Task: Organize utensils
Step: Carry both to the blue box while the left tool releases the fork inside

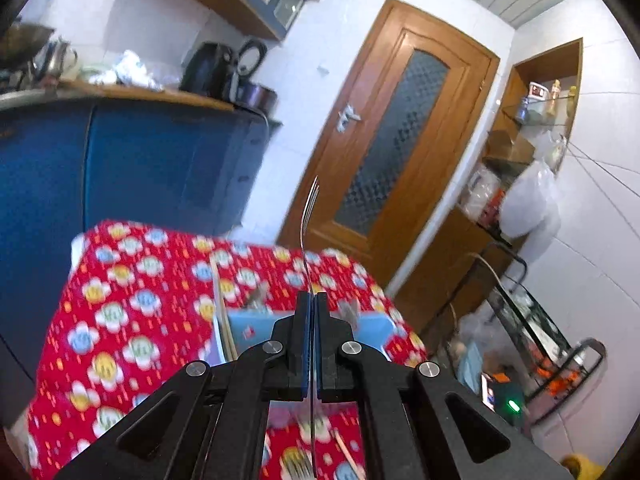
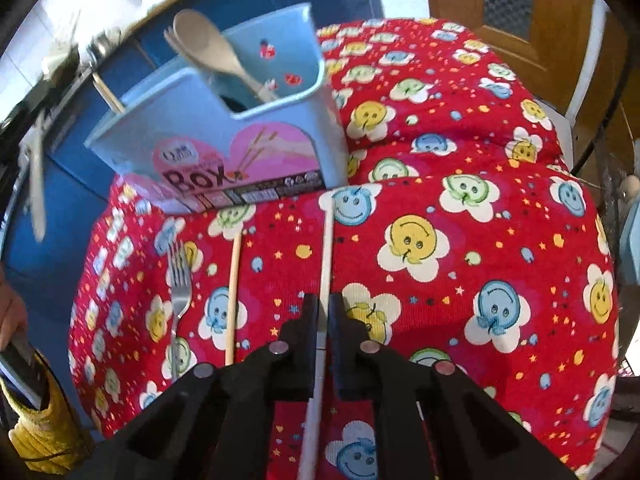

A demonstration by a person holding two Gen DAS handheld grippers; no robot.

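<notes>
Steel fork (image 1: pixel 309 216) — between left claw (image 1: pixel 312 300) pads

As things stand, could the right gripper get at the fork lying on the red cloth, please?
Probably not yet: the right gripper is shut on a white chopstick. The fork lies bare to its left with only a wooden chopstick between, so the path looks free once emptied.

Right gripper (image 2: pixel 323 304) is down low over the red smiley-flower cloth (image 2: pixel 460 220), fingers (image 2: pixel 310 316) pinched on a pale chopstick (image 2: pixel 327 248) that runs up toward the blue utensil box (image 2: pixel 224 140). A second chopstick (image 2: pixel 233 296) and a fork (image 2: pixel 179 280) lie just left. A wooden spoon (image 2: pixel 212 52) leans out of the box.
</notes>
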